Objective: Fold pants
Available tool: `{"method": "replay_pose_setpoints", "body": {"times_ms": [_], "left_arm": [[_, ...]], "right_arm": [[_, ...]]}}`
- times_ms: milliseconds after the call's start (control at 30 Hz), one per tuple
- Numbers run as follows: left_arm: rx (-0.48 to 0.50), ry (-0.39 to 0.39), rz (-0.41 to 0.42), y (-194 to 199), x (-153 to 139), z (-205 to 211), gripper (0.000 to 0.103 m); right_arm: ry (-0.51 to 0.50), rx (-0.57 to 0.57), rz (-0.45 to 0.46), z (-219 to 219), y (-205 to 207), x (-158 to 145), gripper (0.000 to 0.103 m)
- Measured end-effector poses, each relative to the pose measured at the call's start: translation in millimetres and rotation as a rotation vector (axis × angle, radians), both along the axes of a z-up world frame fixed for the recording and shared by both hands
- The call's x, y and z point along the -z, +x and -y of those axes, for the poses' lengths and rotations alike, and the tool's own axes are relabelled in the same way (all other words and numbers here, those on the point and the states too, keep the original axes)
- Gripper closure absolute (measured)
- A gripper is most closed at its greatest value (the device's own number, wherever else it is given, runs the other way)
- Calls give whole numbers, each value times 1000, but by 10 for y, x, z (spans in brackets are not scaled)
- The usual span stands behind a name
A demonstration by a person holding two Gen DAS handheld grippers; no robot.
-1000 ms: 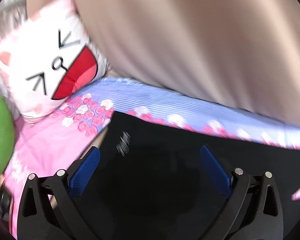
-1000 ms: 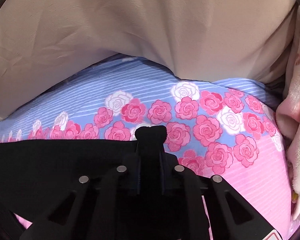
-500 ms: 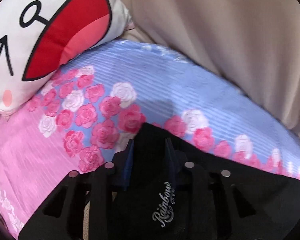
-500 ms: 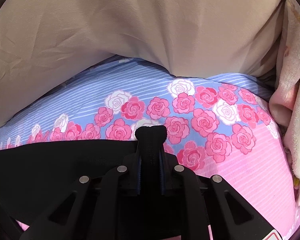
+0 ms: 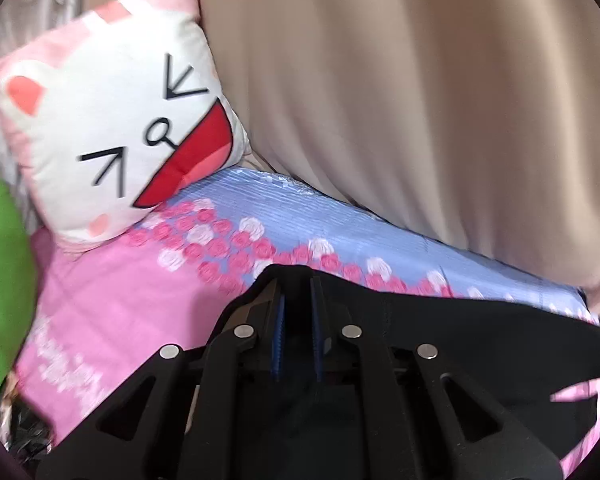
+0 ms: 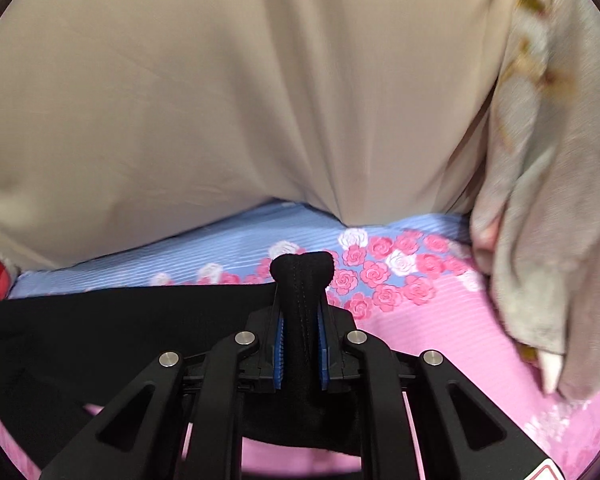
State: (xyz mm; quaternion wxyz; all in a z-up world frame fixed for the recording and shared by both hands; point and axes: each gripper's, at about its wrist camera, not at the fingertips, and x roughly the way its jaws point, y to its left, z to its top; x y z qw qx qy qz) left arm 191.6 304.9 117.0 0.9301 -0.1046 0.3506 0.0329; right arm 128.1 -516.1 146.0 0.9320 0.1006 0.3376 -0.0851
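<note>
Black pants [image 5: 480, 332] hang stretched between my two grippers above a bed with a pink and blue rose-print sheet [image 5: 132, 304]. My left gripper [image 5: 296, 292] is shut on one black corner of the pants, the cloth pinched between its blue pads. In the right wrist view my right gripper [image 6: 302, 280] is shut on the other end of the pants [image 6: 120, 320]; a bunched fold sticks up past the fingertips. The cloth's upper edge runs taut to the left.
A white cat-face pillow [image 5: 112, 136] leans at the bed's far left, with a green object [image 5: 0, 288] beside it. A beige curtain [image 6: 240, 88] hangs behind the bed. A pale patterned blanket [image 6: 548, 208] lies bunched at the right.
My left gripper closed from wide open onto the pants' corner, then pulled back and up with it. My right gripper rose with its end, lifting the cloth off the sheet.
</note>
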Motion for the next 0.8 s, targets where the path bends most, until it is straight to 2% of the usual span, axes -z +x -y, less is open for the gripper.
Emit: {"method": "replay_pose_setpoints", "body": {"times_ms": [100, 167, 367, 433, 467, 500, 533, 567, 600, 633, 667, 800], "left_arm": [[12, 13, 7, -479, 6, -71, 93], [8, 14, -9, -736, 82, -123, 93], [-35, 5, -117, -1303, 618, -299, 92], [-52, -13, -156, -1386, 790, -328, 87], [-73, -25, -164, -1447, 842, -341, 84], [-88, -46, -166, -1496, 871, -347, 71], [-95, -87, -159, -1557, 881, -355, 49], [-100, -143, -145, -1636, 878, -363, 38], [-105, -183, -128, -1707, 865, -361, 24], [-110, -218, -116, -1756, 849, -335, 17], [-108, -230, -117, -1760, 848, -305, 15], [-94, -284, -155, -1538, 937, -167, 16]], "right_arm": [[-33, -19, 32, -54, -403, -91, 92], [-48, -24, 28, -73, -579, -16, 92], [-45, -16, -32, -58, -1153, 446, 91], [-55, 0, -68, -47, -1267, 636, 89], [-60, 5, -86, -40, -1293, 715, 84], [-65, 19, -102, -31, -1341, 790, 80], [-72, 38, -108, -25, -1400, 827, 78], [-75, 49, -106, -34, -1457, 823, 71], [-73, 66, -92, -39, -1546, 799, 59], [-72, 85, -75, -27, -1622, 774, 53], [-74, 101, -60, -21, -1689, 755, 48], [1, 155, 2, 41, -1981, 677, 48]]}}
